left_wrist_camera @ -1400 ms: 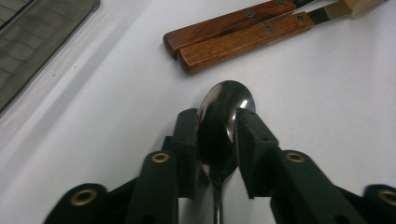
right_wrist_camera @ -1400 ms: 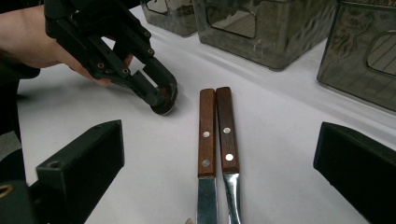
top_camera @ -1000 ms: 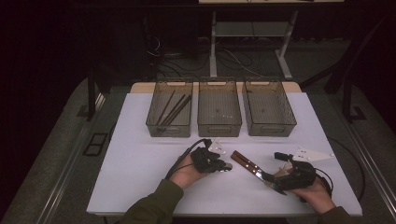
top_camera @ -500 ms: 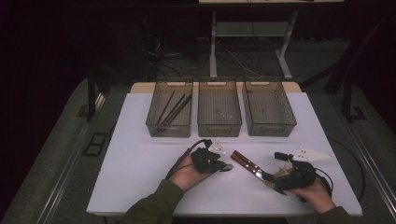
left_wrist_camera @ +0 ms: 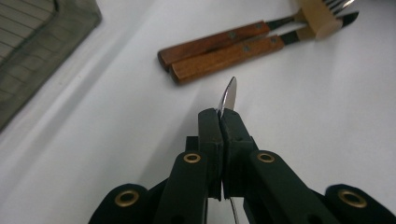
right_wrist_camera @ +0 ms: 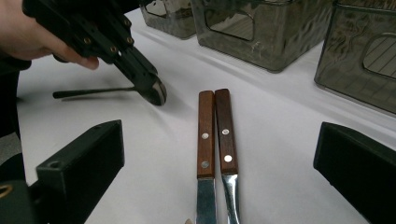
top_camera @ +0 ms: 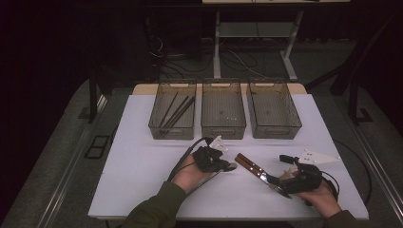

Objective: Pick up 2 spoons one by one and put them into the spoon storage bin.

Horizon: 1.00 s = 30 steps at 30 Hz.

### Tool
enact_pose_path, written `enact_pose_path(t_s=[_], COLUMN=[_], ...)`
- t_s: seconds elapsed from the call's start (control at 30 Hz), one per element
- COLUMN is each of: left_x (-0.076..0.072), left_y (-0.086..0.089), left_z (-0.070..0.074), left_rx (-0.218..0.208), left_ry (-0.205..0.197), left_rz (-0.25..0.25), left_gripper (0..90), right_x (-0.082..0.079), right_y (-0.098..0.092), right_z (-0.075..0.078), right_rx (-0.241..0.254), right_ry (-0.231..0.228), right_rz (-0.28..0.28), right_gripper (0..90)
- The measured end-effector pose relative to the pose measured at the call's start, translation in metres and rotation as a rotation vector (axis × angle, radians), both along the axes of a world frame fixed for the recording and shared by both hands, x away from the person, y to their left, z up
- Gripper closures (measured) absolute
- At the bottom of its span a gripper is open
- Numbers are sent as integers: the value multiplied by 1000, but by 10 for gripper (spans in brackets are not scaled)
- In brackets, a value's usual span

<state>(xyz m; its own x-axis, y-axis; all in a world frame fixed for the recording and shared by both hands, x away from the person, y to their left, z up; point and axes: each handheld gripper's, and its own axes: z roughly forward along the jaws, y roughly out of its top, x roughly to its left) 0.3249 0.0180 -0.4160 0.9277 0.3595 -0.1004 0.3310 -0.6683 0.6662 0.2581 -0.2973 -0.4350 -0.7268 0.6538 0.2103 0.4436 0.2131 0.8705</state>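
Now the left gripper [left_wrist_camera: 219, 116] is clamped on a thin metal utensil [left_wrist_camera: 229, 95], lifted barely since a second ago; wooden-handled knives [right_wrist_camera: 214, 135] lie at two o'clock, between the right gripper's [right_wrist_camera: 215, 186] wide-apart jaws.

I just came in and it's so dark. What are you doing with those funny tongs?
A person is sorting cutlery on a white table. The left tongs are shut on a thin metal utensil, a spoon by the look of it, low over the table. The right tongs stand open around two wooden-handled utensils lying side by side. Three bins sit behind; the left bin holds dark sticks.
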Motion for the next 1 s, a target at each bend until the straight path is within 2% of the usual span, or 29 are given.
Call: enact_pose_path(t_s=[0.13,0.23,0.5,0.8,1.0], left_x=[5,10,25,45,64], left_y=[3,4,11,19,22], left_z=[6,9,21,50,69], left_rx=[-22,-18,-60,-107,-105], left_ry=[4,-2,-9,-39,-78], left_rz=[13,9,46,77,82], left_gripper=[886,886,886,886,886], right_x=[-1,-1,-2,-3,-3], right_y=[0,0,0,-1,-1], right_z=[0,0,1,1,2], right_rx=[4,8,23,30,32], right_ry=[5,8,9,8,3], right_rz=[-1,1,1,-6,-8], right_gripper=[18,18,18,18,18])
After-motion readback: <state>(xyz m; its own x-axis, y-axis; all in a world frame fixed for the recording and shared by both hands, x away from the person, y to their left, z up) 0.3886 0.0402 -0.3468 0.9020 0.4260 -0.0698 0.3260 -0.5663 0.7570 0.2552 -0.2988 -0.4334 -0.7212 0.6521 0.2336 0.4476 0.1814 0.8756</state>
